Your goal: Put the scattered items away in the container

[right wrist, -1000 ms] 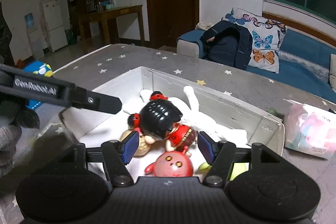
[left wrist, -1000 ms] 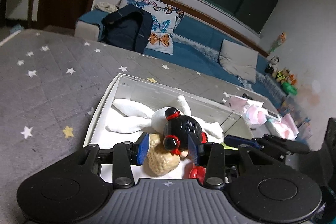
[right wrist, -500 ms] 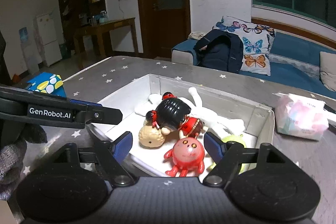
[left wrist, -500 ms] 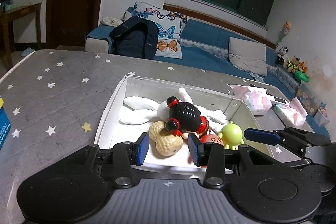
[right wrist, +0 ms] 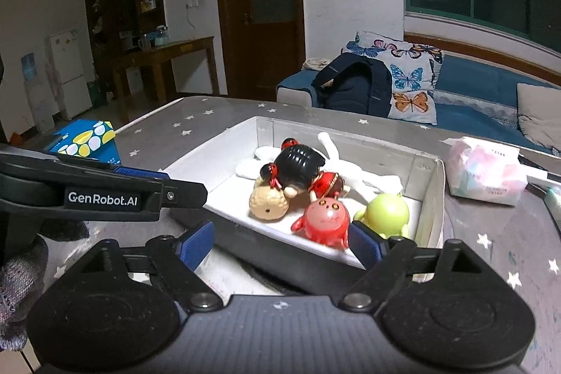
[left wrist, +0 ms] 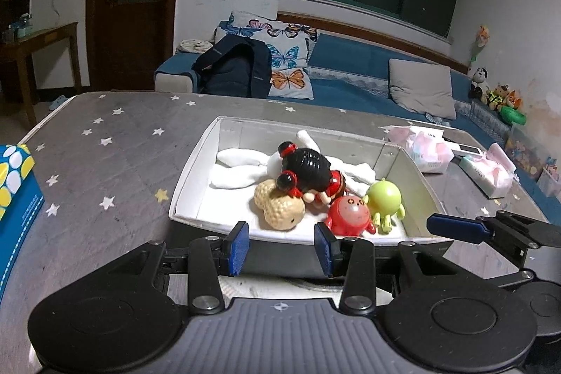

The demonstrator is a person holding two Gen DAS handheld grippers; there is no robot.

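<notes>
- While the right gripper (right wrist: 280, 239) opens empty and the left gripper (left wrist: 280, 247) stands apart, the toys lie mid-frame in the white box (left wrist: 191, 170).
- The doll (left wrist: 308, 169) looks light, hard, slippery; grip its body.

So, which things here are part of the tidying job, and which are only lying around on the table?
Part of the job:
- white box
- black-haired doll
- peanut toy
- red octopus toy
- green octopus toy
- white plush

Just lying about:
- pink tissue pack
- second tissue pack
- blue dotted box
</notes>
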